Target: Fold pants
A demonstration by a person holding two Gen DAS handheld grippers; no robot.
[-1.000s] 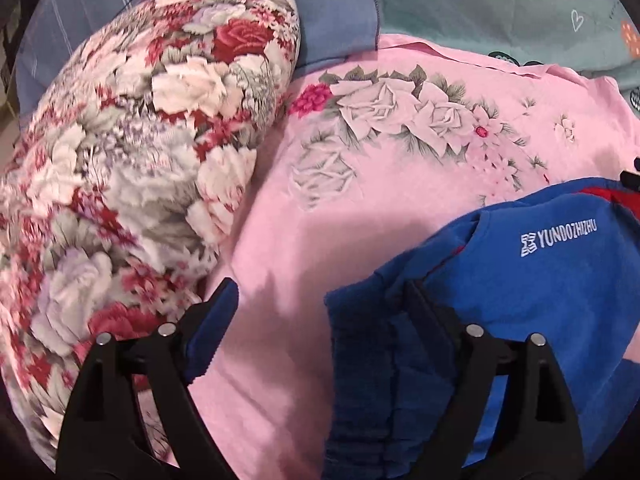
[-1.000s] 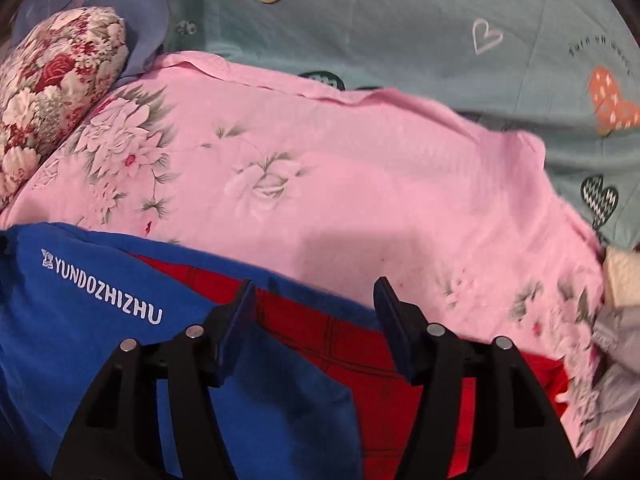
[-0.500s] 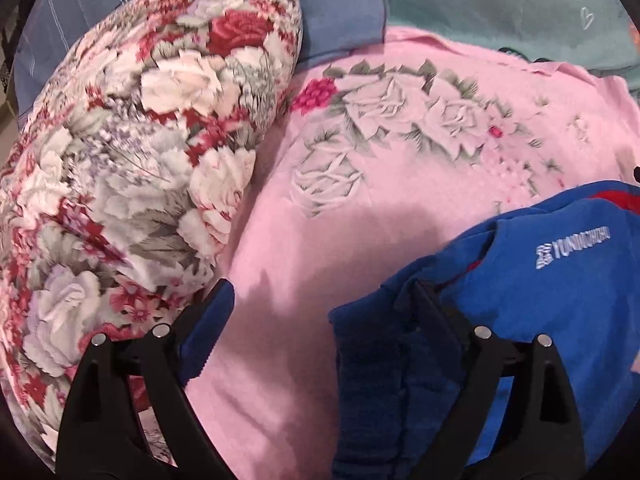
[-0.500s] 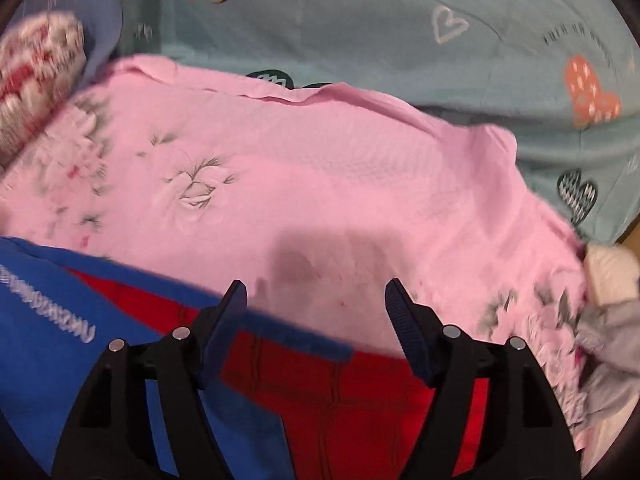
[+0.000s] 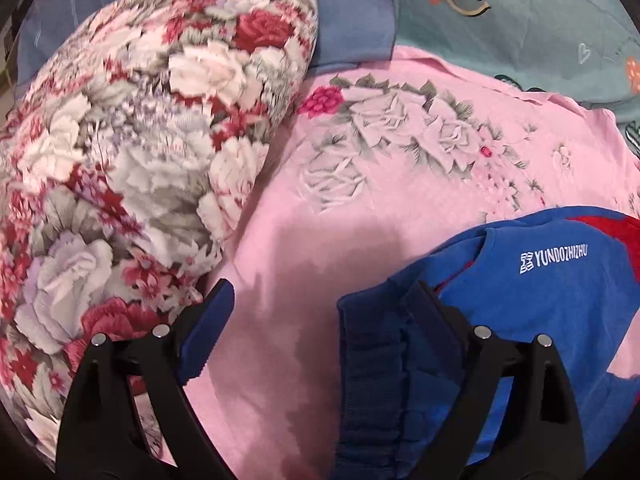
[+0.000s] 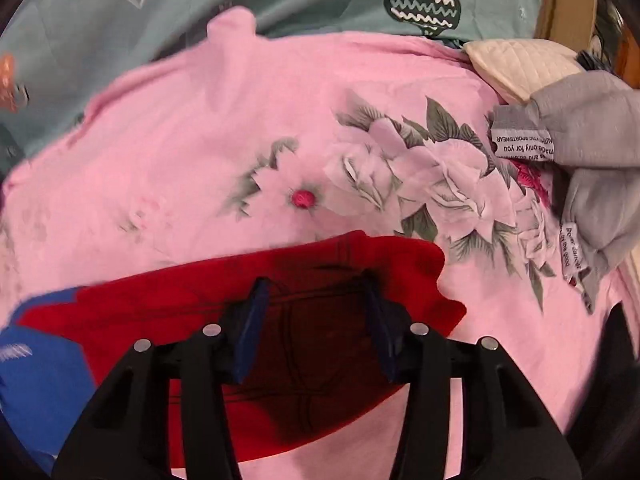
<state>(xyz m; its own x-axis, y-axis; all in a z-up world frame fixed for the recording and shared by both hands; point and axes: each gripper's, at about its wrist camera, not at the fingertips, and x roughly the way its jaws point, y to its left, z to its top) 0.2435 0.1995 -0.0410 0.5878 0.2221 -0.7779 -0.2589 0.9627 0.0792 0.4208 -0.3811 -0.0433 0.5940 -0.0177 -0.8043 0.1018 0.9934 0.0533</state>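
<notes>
Pants: soft blue-and-red fleece pants point(image 5: 552, 304) lying on pink floral bedspread point(image 5: 360, 240) | Left gripper point(image 5: 320, 304): fingers standing apart, ribbed waistband by the right finger | Right gripper point(image 6: 314, 296): jaws closing over the red hem, seemingly not yet pinching | Handling: limp, light; pinching hem and waistband edges looks best

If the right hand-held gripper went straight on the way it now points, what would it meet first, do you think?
Most likely the red leg end of the pants, which lies between the open fingers of the right hand-held gripper; depth is hard to judge.
</notes>
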